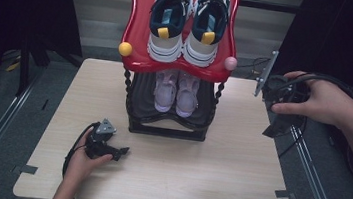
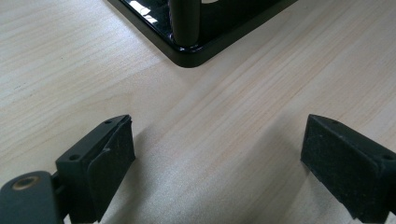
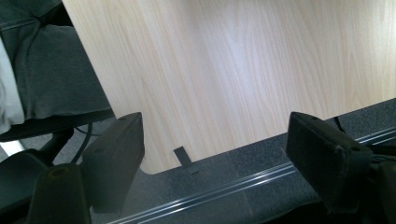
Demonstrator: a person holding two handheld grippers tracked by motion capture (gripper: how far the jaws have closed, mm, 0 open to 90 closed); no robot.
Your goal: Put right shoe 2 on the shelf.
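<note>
- Red-topped shoe rack (image 1: 140, 50) stands at the desk's (image 1: 215, 179) far middle, holding navy-white sneakers (image 1: 186, 20) above pink shoes (image 1: 176, 92).
- Left claw (image 1: 121, 151) rests spread on the desk, near the rack's base.
- Right claw (image 1: 274, 128) hangs spread, empty, over the desk's right edge.

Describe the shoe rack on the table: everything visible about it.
The shoe rack stands upright at the table's far middle. It has two tiers: a glossy red wavy-edged top tray with a yellow knob and a pink knob, twisted dark posts and a glossy black base. Navy-white sneakers sit on top, pale pink shoes below. Neither gripper touches it.
</note>
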